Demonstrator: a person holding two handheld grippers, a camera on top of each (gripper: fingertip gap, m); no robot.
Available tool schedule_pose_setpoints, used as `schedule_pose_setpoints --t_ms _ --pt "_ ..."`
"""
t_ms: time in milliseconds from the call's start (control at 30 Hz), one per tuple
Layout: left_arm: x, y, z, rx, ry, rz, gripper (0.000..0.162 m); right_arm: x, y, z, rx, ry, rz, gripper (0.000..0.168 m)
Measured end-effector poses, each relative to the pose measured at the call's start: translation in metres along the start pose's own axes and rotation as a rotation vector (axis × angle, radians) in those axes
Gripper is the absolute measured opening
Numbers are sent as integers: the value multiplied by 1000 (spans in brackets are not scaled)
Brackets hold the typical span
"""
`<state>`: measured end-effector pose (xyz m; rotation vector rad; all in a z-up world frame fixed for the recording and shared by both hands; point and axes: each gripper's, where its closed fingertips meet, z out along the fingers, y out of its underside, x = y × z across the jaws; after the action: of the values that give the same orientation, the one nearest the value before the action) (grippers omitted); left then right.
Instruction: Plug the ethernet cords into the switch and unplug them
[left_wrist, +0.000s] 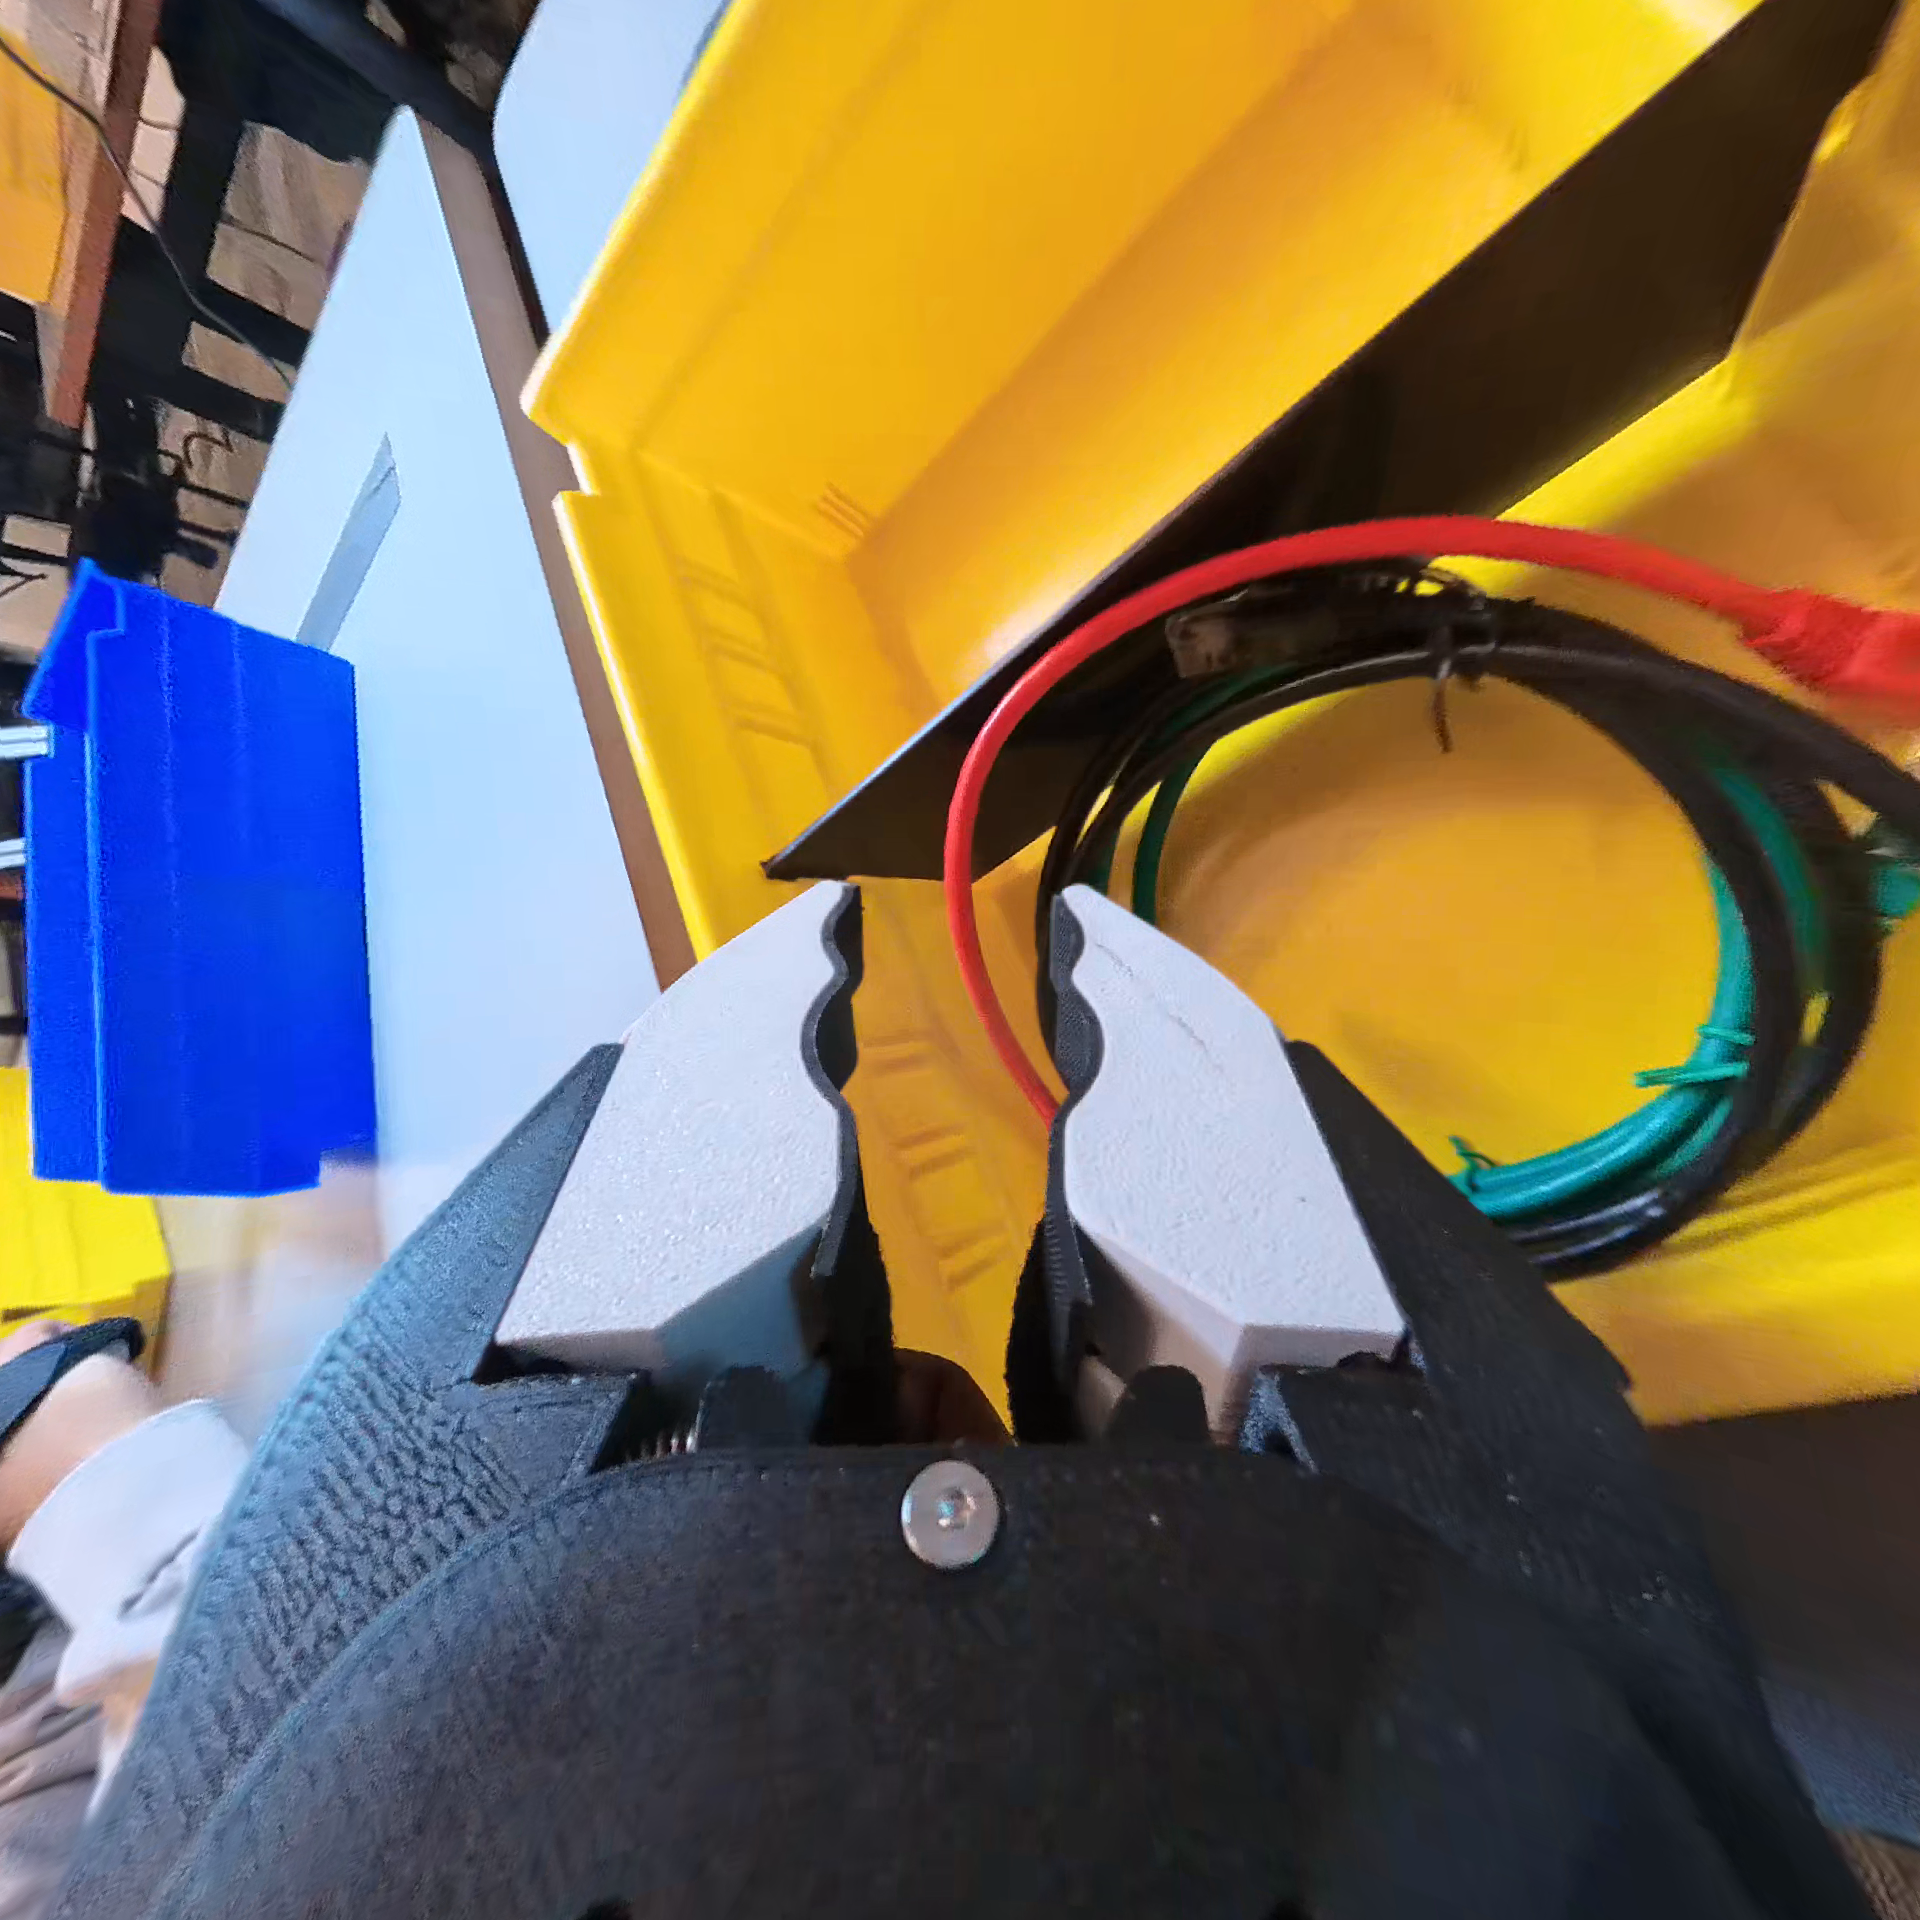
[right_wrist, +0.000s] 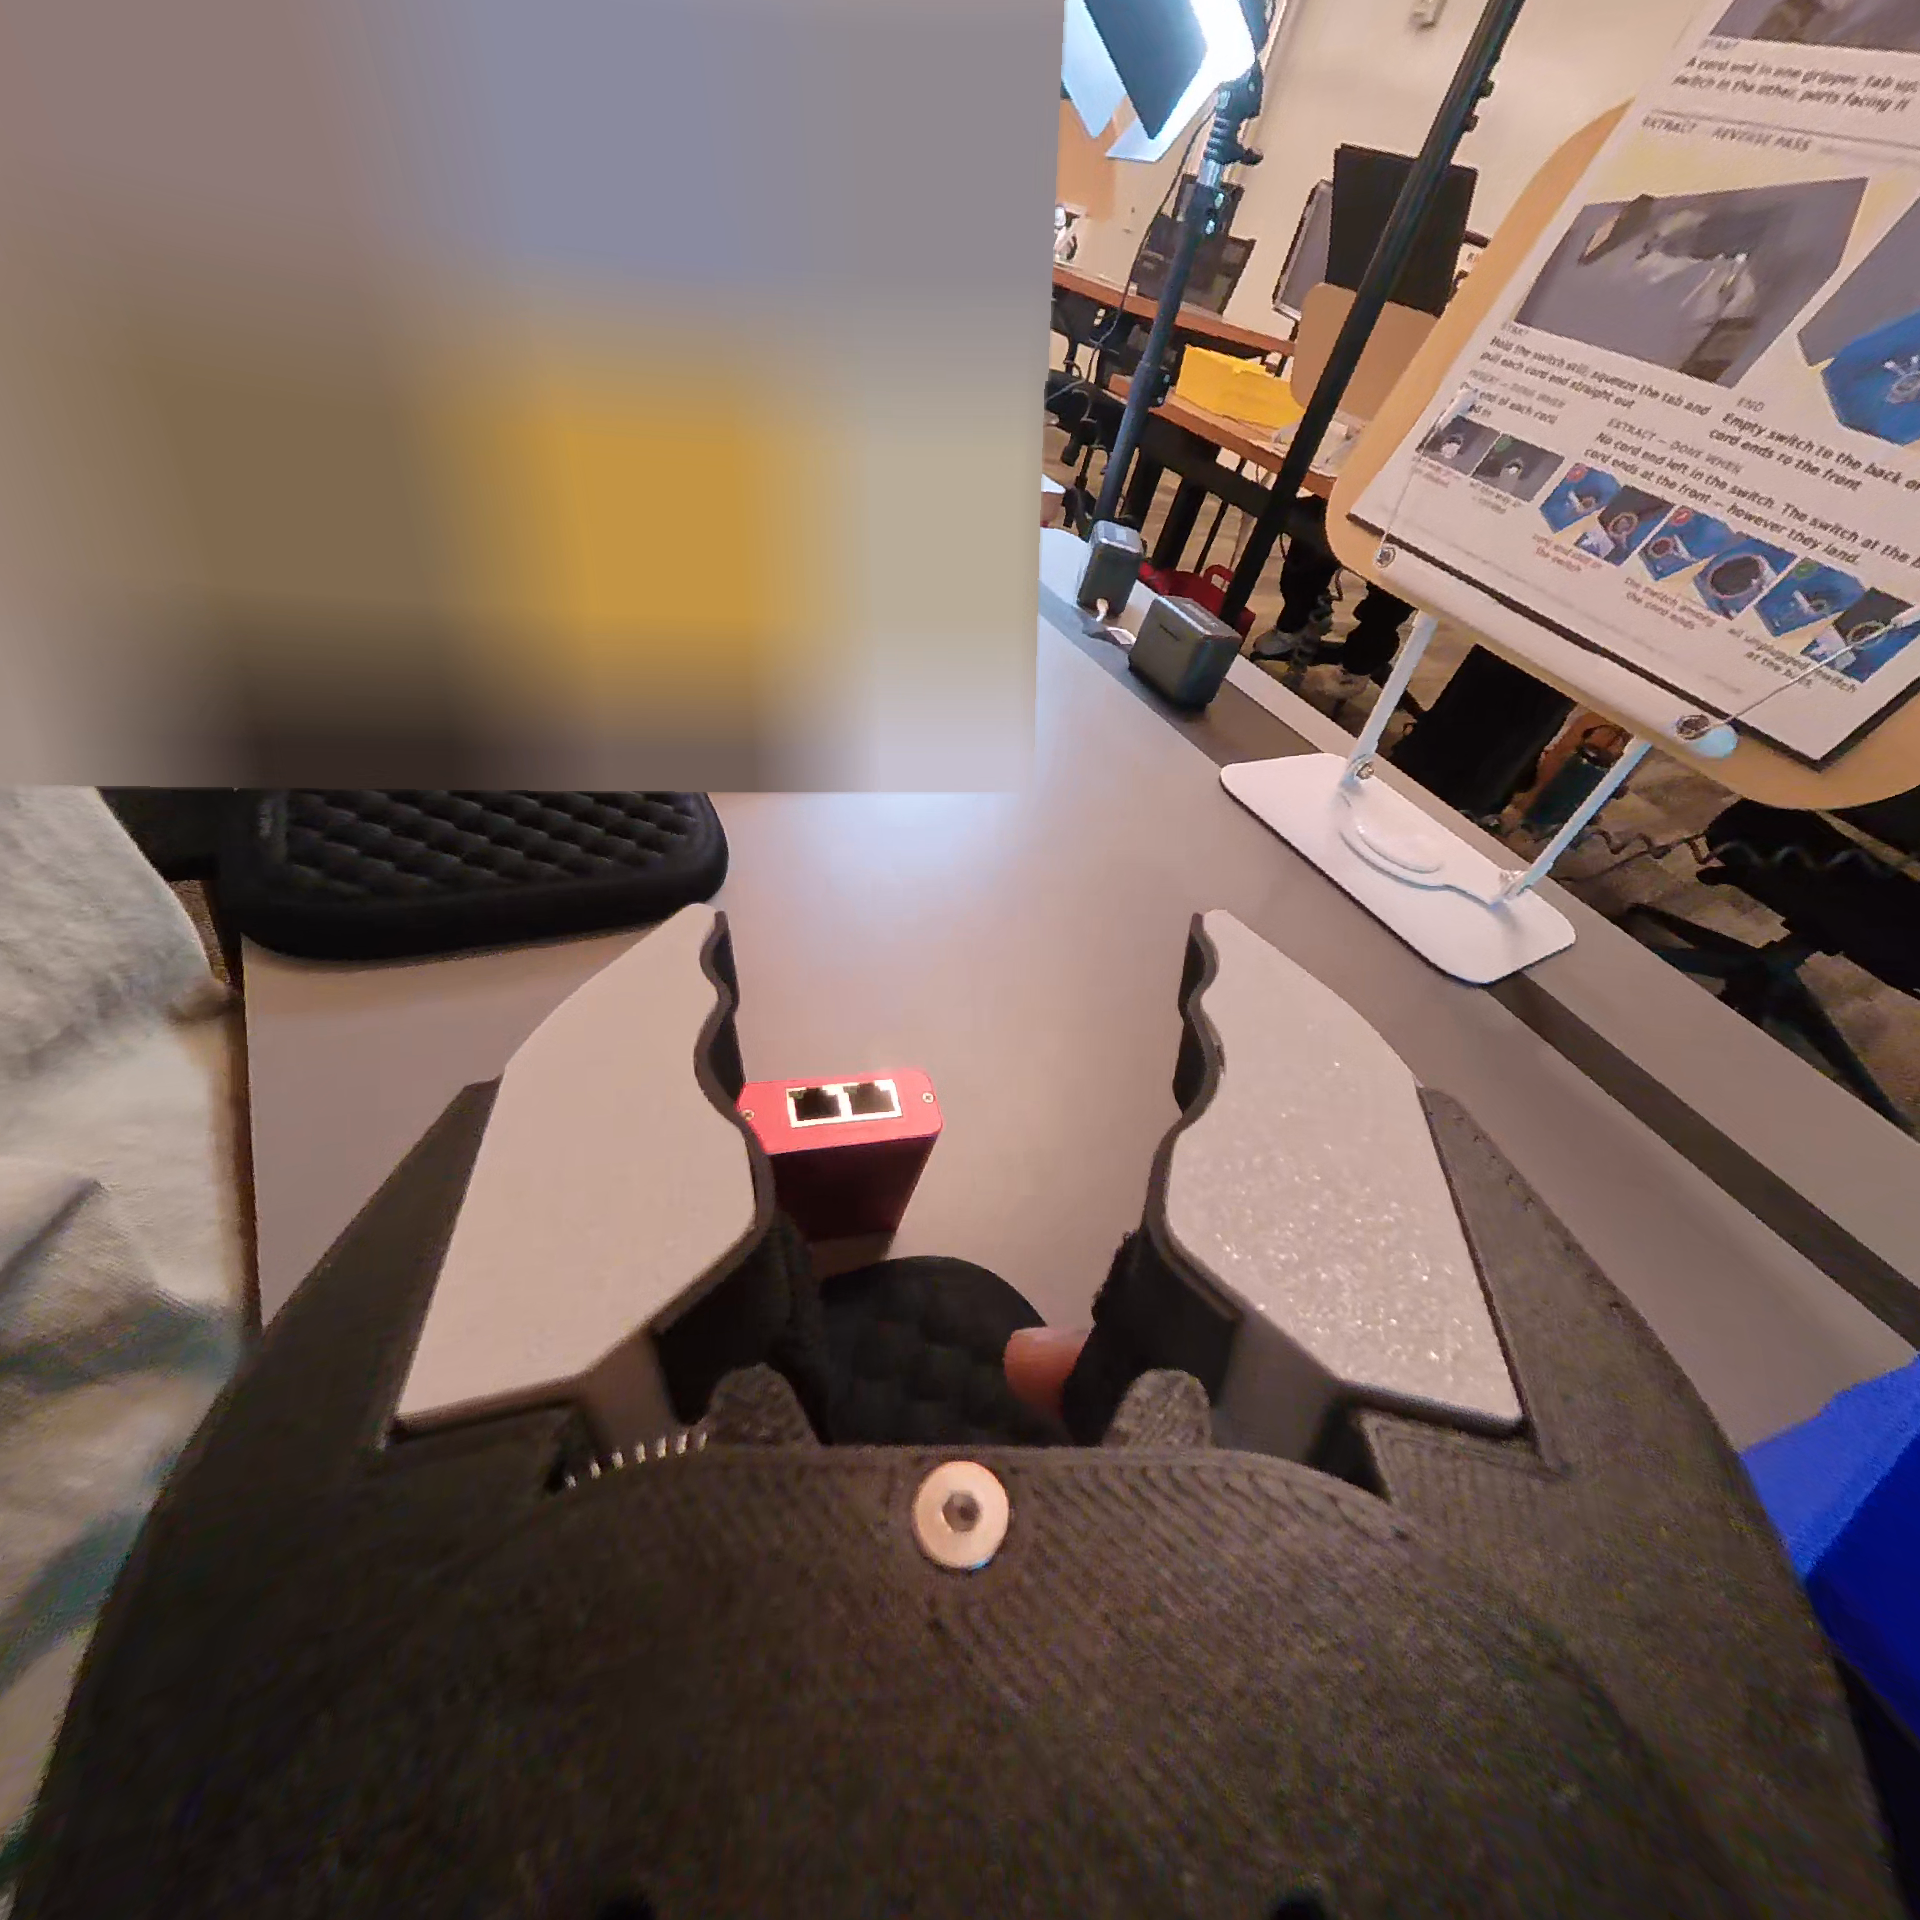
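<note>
In the left wrist view, a yellow bin (left_wrist: 831, 312) with a black divider panel (left_wrist: 1455, 364) holds coiled cords. They are a red cord (left_wrist: 966, 831) with its red plug (left_wrist: 1849, 644) at the right, a black cord (left_wrist: 1849, 935) and a green cord (left_wrist: 1621, 1164). My left gripper (left_wrist: 954, 899) is open over the bin. The red cord runs through the gap close to the right finger (left_wrist: 1164, 1091), not clamped. In the right wrist view, a small red switch (right_wrist: 842, 1153) lies on the grey table (right_wrist: 987, 987), two ports facing up. My right gripper (right_wrist: 956, 935) is wide open around it, not touching.
A blue bin (left_wrist: 197, 883) sits left of the yellow bin, and a blue object (right_wrist: 1849, 1507) shows at lower right. An instruction board (right_wrist: 1662, 416) on a white stand (right_wrist: 1403, 862) is at the table's right edge. A black padded mat (right_wrist: 468, 862) and two grey blocks (right_wrist: 1184, 644) lie farther off. The tips of one gripper are about 55 cm away from the tips of the other.
</note>
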<state>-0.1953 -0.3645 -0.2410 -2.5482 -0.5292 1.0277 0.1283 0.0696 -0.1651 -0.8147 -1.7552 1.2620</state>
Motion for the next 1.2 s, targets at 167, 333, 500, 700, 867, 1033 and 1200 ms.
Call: schedule_pose_setpoints --t_ms 167,333,500,700,867,1033,1200 --pt "2 9 24 -78 -33 -30 34 0 3 1 -27 3 -10 81" --pt "-5 23 34 -155 -133 -31 6 0 3 1 -31 2 -13 81" --pt "-30 -1 -11 -11 -285 -132 5 -1 2 1 -29 -2 -10 78" --pt "-65 -61 -104 339 -540 -217 5 -10 2 11 -34 -41 -14 77" --pt "-50 -111 -155 613 -539 -307 4 -23 -4 19 -14 -73 -24 77" --pt "4 -157 -161 792 -316 -431 4 -40 -27 35 103 -100 -24 76" --pt "76 -204 -144 881 18 -486 5 -51 -64 56 325 97 -165 61"
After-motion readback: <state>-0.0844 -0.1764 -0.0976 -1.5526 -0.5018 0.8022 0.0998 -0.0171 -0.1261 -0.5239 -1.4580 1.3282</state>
